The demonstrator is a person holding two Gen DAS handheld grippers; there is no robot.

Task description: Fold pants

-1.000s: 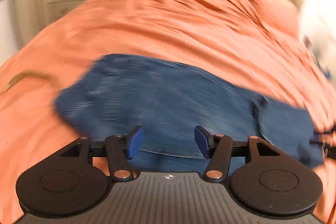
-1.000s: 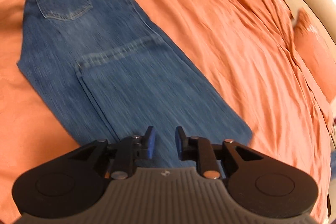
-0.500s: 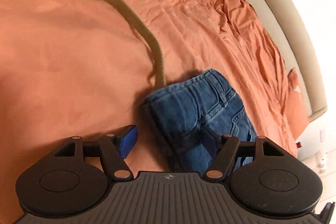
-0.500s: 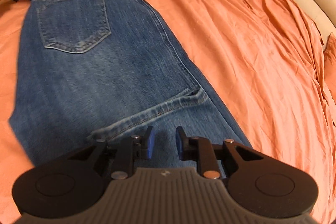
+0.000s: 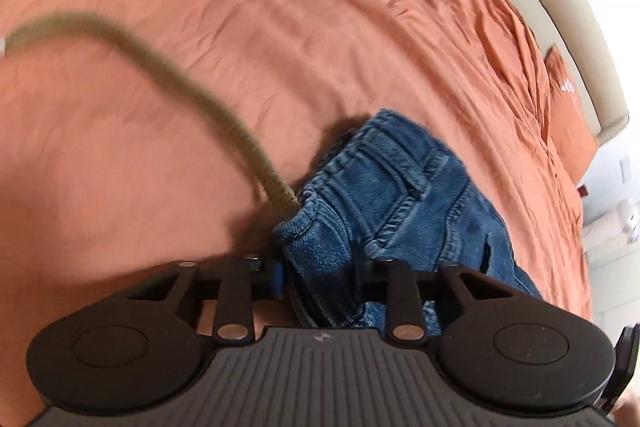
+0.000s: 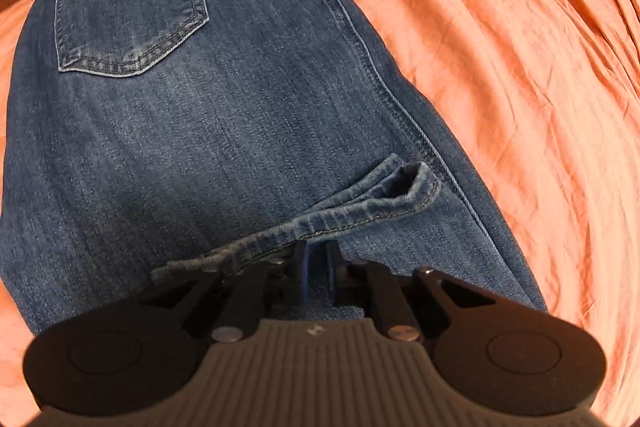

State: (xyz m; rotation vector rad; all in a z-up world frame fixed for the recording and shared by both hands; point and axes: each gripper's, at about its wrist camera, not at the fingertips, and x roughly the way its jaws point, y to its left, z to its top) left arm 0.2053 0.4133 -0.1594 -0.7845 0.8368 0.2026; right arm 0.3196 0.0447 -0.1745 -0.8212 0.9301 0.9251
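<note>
Jeans (image 6: 224, 131): left gripper (image 5: 320, 269), jaws wide half a second ago, now clamps waistband corner (image 5: 304, 239) at 11 o'clock. Right gripper (image 6: 316, 267), jaws narrow, has reached the leg hem (image 6: 360, 211); whether it pinches cloth, cannot tell. Next fold looks ready.

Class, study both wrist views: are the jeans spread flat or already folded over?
Folded over. In the right wrist view, the leg hems lie across the jeans below the back pocket, on the orange bedsheet.

Both wrist views look closely down on shared jeans (image 6: 224, 131).
</note>
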